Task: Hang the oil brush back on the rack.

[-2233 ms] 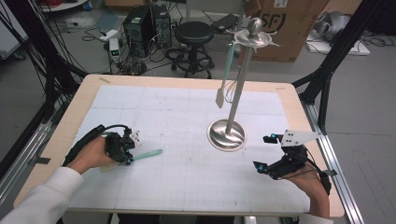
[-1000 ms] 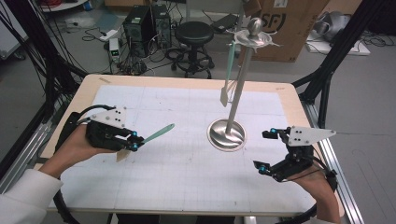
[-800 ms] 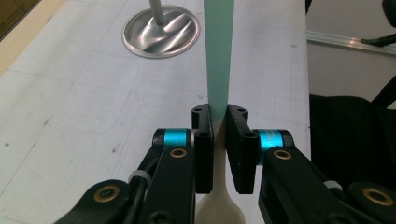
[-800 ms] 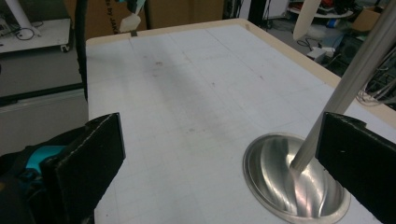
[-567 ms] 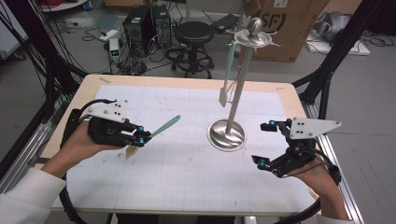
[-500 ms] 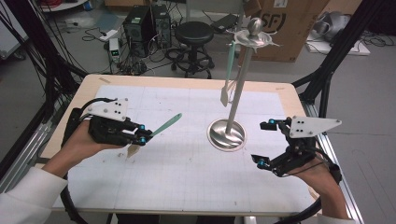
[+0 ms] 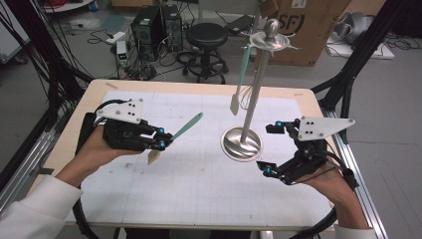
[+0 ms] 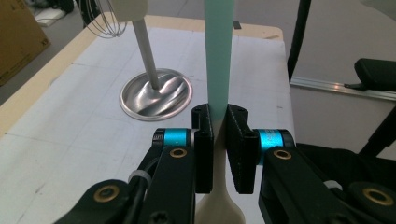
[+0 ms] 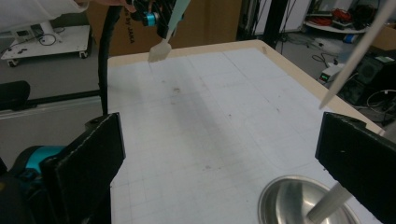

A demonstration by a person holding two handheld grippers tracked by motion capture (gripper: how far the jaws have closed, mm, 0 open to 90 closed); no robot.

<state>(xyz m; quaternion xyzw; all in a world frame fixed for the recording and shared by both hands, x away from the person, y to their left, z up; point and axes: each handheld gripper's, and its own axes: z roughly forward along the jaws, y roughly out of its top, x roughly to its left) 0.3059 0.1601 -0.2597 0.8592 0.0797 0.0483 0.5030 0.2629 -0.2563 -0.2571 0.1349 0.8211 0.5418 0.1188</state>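
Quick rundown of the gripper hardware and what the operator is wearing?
Both grippers, left and right, are black with flat black jaws, cyan rings near the jaws, brass-coloured pivot screws and a pale grey three-cornered plate with black dots on top. A black cable trails from each. The sleeves are white.

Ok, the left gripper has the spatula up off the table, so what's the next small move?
Probably carry the spatula toward the top of the stand. The left gripper clamps its neck, one spatula already hangs from the top disc, and the right gripper waits open.
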